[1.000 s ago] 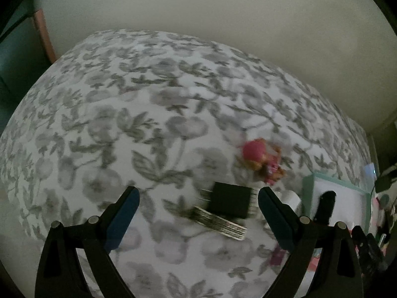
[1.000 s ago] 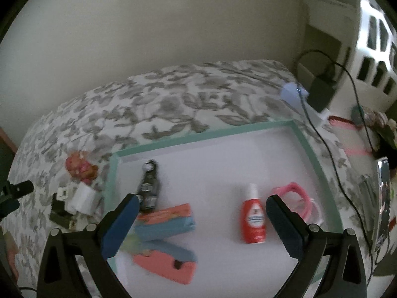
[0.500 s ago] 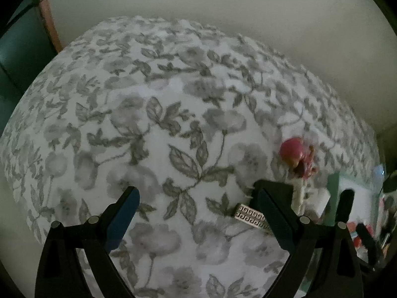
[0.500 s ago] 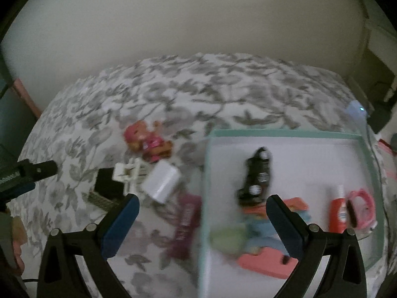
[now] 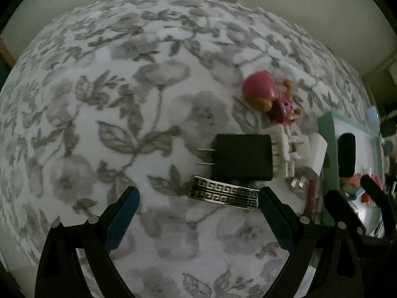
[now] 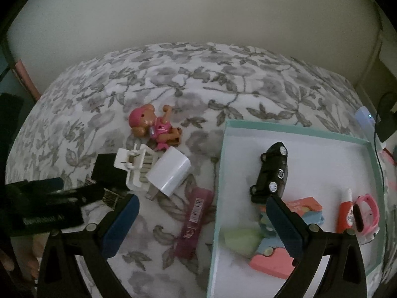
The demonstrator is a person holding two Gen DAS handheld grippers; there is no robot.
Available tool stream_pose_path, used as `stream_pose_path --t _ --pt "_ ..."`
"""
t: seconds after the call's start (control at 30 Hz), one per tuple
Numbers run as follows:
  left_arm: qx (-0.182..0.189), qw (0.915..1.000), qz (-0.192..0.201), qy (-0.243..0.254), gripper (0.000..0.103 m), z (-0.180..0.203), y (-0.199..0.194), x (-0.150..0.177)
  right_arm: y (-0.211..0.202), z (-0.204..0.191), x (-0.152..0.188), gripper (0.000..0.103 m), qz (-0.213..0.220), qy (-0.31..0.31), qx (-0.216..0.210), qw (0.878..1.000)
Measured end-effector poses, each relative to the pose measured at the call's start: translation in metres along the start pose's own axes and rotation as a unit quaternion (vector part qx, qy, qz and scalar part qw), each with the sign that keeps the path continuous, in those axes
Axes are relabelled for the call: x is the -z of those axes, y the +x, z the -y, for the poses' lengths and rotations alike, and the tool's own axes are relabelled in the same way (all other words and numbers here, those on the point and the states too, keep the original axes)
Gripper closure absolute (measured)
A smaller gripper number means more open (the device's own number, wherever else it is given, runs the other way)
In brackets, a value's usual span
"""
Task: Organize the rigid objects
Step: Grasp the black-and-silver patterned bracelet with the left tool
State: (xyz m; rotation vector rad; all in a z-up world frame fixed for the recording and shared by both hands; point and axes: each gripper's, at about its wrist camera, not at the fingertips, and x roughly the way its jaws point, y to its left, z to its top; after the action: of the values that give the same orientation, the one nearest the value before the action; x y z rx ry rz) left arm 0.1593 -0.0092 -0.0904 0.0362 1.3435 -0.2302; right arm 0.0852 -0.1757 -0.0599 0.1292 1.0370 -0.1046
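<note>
Swinging back, the left gripper (image 5: 197,200) now frames the black plug (image 5: 242,160) left of the tray (image 6: 218,186), both grippers' jaws open and empty, so a pickup looks next.

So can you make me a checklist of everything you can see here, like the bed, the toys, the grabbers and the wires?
Surface: bed cover with a grey flower print.
Job's things, sorted: teal-rimmed tray holds a black toy car, a red bottle, a pink watch and coral and blue blocks.
Job's things, loose: pink-capped toy figure, white charger cube, white plastic piece, black plug adapter, patterned band, magenta packet.
Clutter: nothing seen.
Grippers: left gripper open, over the bed near the band; right gripper open, empty.
Cables: black cord beside the tray.
Surroundings: plain wall.
</note>
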Motion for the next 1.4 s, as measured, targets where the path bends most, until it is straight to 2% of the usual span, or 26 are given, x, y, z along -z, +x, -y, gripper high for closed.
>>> stream_pose_path --t 0.23,0.57,0.6,0.63,0.67,0.87,1.1,1.23,1.4 --pt "0.005 0.9989 -0.023 0.041 0.007 0.024 0.016 0.001 -0.002 0.012 -0.001 0.0 0.0 0.012 0.005 1.0" --pt "-0.012 0.997 -0.023 0.073 0.007 0.054 0.026 0.001 0.0 0.026 -0.001 0.0 -0.005 0.028 0.007 1.0" --pt "-0.013 0.9971 -0.022 0.071 0.008 0.06 0.029 0.0 0.0 0.026 -0.001 0.0 -0.006 0.028 0.007 1.0" --pt "-0.011 0.9973 -0.02 0.07 0.018 0.061 0.028 -0.001 0.0 0.027 -0.001 0.0 -0.007 0.029 0.007 1.0" --pt "-0.008 0.9973 -0.02 0.07 0.02 0.061 0.028 -0.001 0.001 0.027 -0.001 0.0 -0.007 0.03 0.008 1.0" --pt "-0.006 0.9972 -0.024 0.071 0.02 0.06 0.024 0.002 0.0 0.028 -0.001 0.0 -0.008 0.031 0.008 0.999" --pt "-0.01 0.9993 -0.022 0.027 0.02 0.022 0.01 0.004 0.002 0.022 -0.001 0.0 -0.006 0.027 0.001 1.0" --pt "-0.006 0.9996 -0.007 -0.026 0.02 -0.005 0.0 0.0 0.001 0.016 -0.007 0.0 0.002 0.034 -0.027 0.999" --pt "-0.001 0.9966 0.015 -0.081 0.02 -0.035 -0.013 -0.003 -0.002 0.005 -0.014 0.0 0.014 0.036 -0.043 0.998"
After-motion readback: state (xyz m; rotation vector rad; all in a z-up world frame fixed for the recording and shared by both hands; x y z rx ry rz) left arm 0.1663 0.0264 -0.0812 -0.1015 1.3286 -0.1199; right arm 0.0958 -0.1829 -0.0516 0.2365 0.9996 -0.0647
